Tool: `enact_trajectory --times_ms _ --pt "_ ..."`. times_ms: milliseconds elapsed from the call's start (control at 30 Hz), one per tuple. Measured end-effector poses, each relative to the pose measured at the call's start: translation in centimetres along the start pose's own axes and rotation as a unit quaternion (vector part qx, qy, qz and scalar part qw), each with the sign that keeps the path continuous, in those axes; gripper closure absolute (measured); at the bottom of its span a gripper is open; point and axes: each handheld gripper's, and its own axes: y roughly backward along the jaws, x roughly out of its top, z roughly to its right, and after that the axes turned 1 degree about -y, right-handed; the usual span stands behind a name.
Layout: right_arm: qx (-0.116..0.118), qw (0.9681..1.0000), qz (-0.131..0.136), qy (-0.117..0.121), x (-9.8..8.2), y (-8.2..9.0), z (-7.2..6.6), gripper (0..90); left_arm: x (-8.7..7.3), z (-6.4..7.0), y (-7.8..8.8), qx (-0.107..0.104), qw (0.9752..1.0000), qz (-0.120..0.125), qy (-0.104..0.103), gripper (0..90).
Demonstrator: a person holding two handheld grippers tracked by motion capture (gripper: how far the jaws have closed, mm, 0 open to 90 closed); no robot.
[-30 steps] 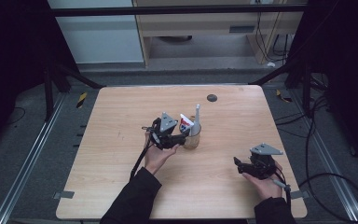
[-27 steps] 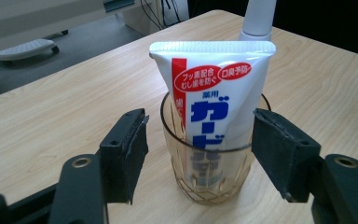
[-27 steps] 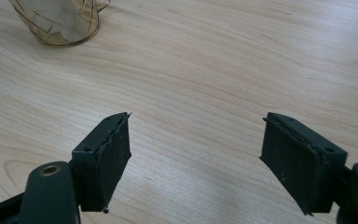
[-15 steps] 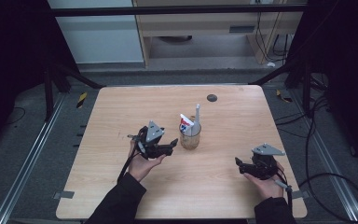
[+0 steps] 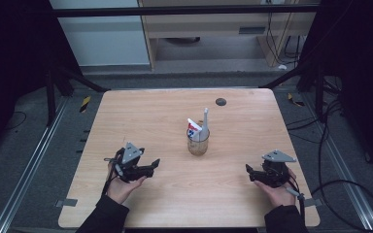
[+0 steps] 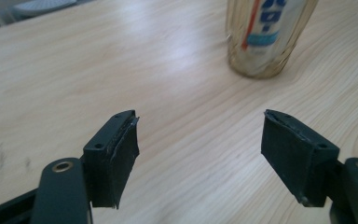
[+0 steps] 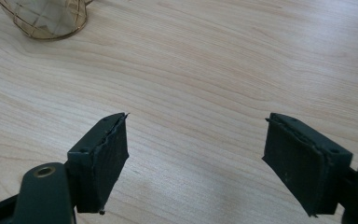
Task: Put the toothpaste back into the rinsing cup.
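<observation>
Drawn back from the glass cup (image 5: 198, 141), the left gripper (image 5: 151, 165) is now seen near the table's (image 5: 141, 111) front left edge, where a second earlier it was held right against the cup. Its jaws have just been opening and are spread wide with nothing between them, only bare wood being framed in the left gripper view. The cup is left standing upright a little right of the table's middle, with a red, white and blue toothpaste tube (image 5: 193, 129) and a pale upright toothbrush (image 5: 205, 121) (its head cannot be made out) propped inside it. In the left gripper view the cup (image 6: 265, 37) is seen ahead and to the right, well apart from the jaws. The right gripper (image 5: 250, 173) is kept at the front right of the table, its jaws likewise released and empty, and the cup's (image 7: 46, 18) base is caught at the top left corner of its own view. Both items being in the cup and both grippers withdrawn, the loading is judged done; little appears to be left.
</observation>
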Motion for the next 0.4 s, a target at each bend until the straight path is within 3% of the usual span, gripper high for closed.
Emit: enact_trajectory --times_ms 167,300,400 --pt "0.001 1.0000 -0.003 -0.001 0.0 0.0 -0.1 21.3 -2.8 -2.0 1.2 0.028 0.9989 -0.028 0.025 26.3" --pt "-0.001 1.0000 -0.003 0.002 0.0 0.0 0.0 21.1 -4.0 -3.4 2.4 0.045 0.9972 -0.030 0.051 25.6" --pt "-0.002 1.0000 -0.003 0.003 0.0 -0.1 0.0 21.1 -4.4 -4.0 2.8 0.056 0.9963 -0.032 0.057 25.5"
